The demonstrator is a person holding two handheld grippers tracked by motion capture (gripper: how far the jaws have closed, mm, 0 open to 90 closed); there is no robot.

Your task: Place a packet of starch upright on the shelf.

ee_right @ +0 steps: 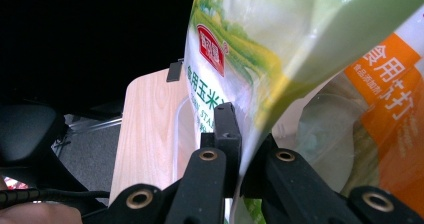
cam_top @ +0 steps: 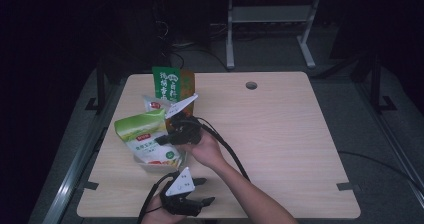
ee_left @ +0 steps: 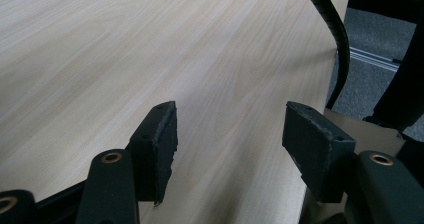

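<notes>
Green-and-white plastic, the corn starch bag is pinched at its edge between the black fingers of the right gripper, the film running up and away from the tips; in the high view the bag hangs over a clear container. The left gripper has its fingers wide apart with bare wooden table between and beyond them. An orange-printed packet lies just beyond the clamped bag.
</notes>
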